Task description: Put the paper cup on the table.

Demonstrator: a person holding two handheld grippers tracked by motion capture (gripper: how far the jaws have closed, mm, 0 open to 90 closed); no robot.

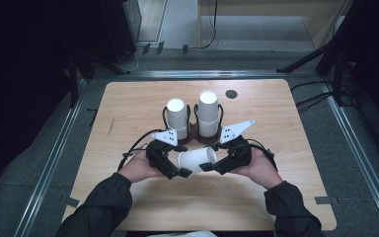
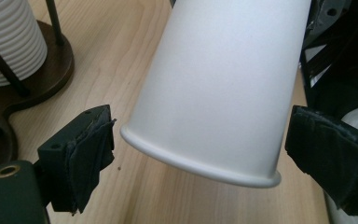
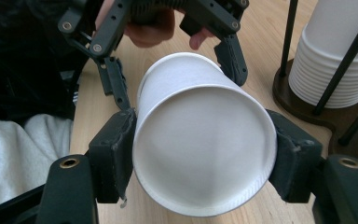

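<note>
Fingers of the right gripper point(image 3: 204, 161) clamped the base end of a white paper cup point(image 1: 196, 160), which lay on its side between both hands. At nine o'clock of it, the left gripper point(image 2: 200, 154) stood open around the rim, pads apart from it. At twelve o'clock stood two cup stacks point(image 1: 177, 118).

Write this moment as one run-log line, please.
right hand-held gripper: shut on paper cup | left hand-held gripper: open, clear of cup rim | cup holder: two stacks
</note>
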